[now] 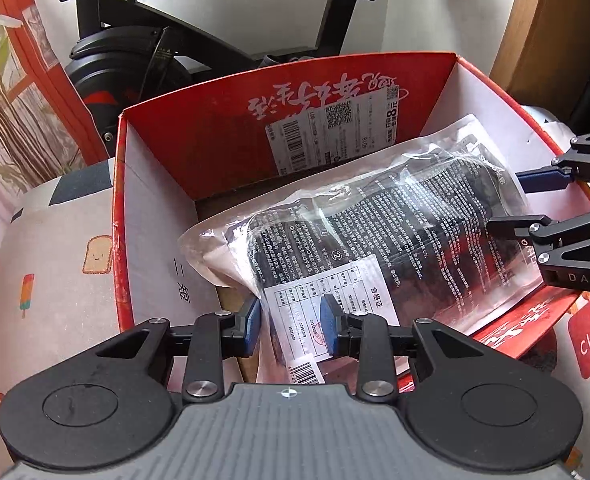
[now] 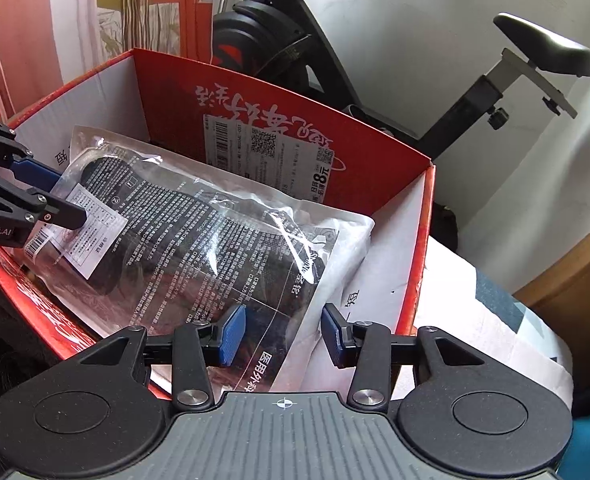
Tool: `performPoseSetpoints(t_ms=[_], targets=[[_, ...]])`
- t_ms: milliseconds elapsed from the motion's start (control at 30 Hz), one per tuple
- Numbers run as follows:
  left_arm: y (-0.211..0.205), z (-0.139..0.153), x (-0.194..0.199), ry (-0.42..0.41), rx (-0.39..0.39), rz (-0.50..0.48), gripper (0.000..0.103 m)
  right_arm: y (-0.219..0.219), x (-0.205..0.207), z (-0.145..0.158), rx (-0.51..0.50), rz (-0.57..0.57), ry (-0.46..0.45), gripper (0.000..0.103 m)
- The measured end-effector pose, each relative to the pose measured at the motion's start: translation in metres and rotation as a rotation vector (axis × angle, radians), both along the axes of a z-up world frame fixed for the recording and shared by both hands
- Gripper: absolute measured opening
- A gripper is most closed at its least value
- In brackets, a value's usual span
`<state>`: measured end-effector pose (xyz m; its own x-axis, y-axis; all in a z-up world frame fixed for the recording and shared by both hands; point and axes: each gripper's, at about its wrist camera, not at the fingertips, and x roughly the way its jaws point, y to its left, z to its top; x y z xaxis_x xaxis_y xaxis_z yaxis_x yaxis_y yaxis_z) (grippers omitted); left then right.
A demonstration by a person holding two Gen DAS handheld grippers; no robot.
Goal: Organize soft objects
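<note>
A clear plastic bag (image 1: 395, 220) of dark soft goods, covered in white print and with a white label, lies slanted over an open red cardboard box (image 1: 215, 136). My left gripper (image 1: 291, 322) is shut on the bag's label end, which fills the gap between its blue pads. In the right wrist view the left gripper (image 2: 69, 196) clamps that end of the bag (image 2: 199, 224) from the left. My right gripper (image 2: 283, 332) is shut on the bag's opposite end, near the box's (image 2: 375, 168) right wall. The left wrist view shows the right gripper (image 1: 505, 202) coming in from the right.
A black exercise bike (image 1: 135, 52) stands just behind the box, its saddle (image 2: 547, 48) at the right. Printed bedding (image 1: 55, 260) surrounds the box on both sides. Wooden furniture (image 1: 555, 20) rises at the far right. The box floor shows brown under the bag.
</note>
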<state>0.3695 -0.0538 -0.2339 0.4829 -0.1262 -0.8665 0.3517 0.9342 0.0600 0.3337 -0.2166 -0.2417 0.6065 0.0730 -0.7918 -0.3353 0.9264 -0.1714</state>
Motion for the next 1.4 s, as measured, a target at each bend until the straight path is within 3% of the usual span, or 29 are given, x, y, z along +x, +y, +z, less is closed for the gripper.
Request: performPoseSetpoints(t_ms=[167,233,333,400,533,667,767,833,900,1100,1400], targets=[[-0.001,0.004,-0.005,-0.005,-0.023,-0.003,0.037,0.009,0.012,-0.001,-0.042,-0.003,0.074,0.047],[0.001,0.010,-0.009,-0.027,-0.032,-0.008,0.044,0.010,0.014,-0.001,-0.051,-0.008,0.082,0.054],[0.005,0.022,-0.015,-0.061,-0.054,-0.011,0.056,0.005,0.010,0.004,-0.006,-0.027,0.068,0.071],[0.006,0.029,-0.019,-0.085,-0.055,-0.008,0.061,0.002,0.003,0.011,0.027,-0.032,0.036,0.089],[0.006,0.047,-0.029,-0.168,-0.049,0.001,0.068,0.004,-0.010,0.030,0.022,-0.023,-0.011,0.089],[0.011,0.065,-0.042,-0.232,-0.090,0.019,0.074,0.002,-0.025,0.052,0.044,-0.045,-0.066,0.095],[0.015,0.078,-0.054,-0.289,-0.118,0.031,0.085,-0.001,-0.036,0.066,0.076,-0.081,-0.103,0.103],[0.018,0.088,-0.063,-0.327,-0.137,0.031,0.099,-0.002,-0.045,0.074,0.095,-0.095,-0.125,0.103],[0.023,0.100,-0.075,-0.373,-0.144,0.051,0.103,-0.004,-0.054,0.083,0.111,-0.117,-0.152,0.103],[0.037,0.125,-0.104,-0.498,-0.150,0.117,0.103,-0.011,-0.082,0.108,0.238,-0.187,-0.225,0.103],[0.056,0.158,-0.160,-0.667,-0.165,0.164,0.103,-0.009,-0.139,0.132,0.325,-0.244,-0.361,0.103]])
